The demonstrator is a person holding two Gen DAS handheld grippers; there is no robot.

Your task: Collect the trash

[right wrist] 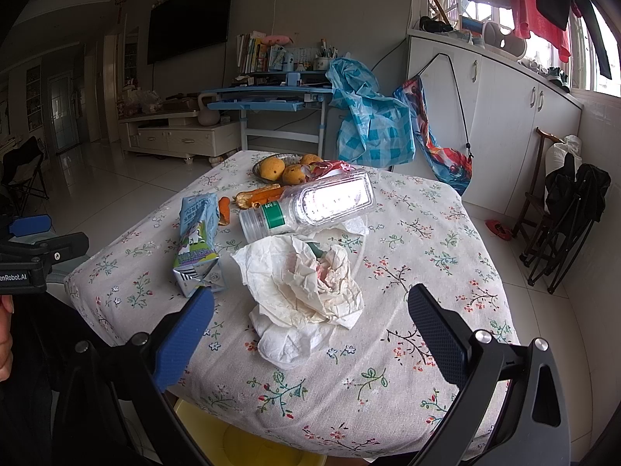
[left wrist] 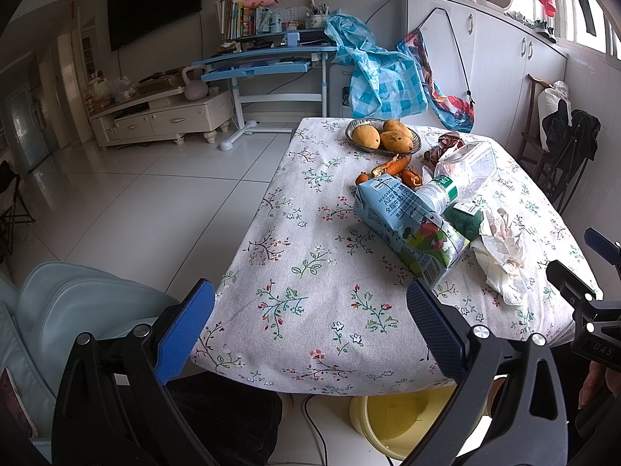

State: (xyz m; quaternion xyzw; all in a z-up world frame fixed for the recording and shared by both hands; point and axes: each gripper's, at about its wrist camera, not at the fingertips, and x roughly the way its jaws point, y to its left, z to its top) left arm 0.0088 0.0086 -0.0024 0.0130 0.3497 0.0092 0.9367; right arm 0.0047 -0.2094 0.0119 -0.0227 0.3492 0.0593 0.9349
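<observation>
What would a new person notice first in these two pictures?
The heap of rubbish in the middle of the flowered table: crumpled tissue nearest, a clear plastic bottle lying behind it, a blue milk carton to its left. Both open tongs, left and right, hang empty at the table's near edge.

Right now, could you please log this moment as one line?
left gripper open, empty | right gripper open over crumpled tissue | milk carton, plastic bottle on table | nothing collected

Crumpled tissue (right wrist: 306,291) lies just ahead of the wide-open right gripper (right wrist: 310,330), milk carton (right wrist: 198,240) to its left, plastic bottle (right wrist: 310,206) behind it.
</observation>
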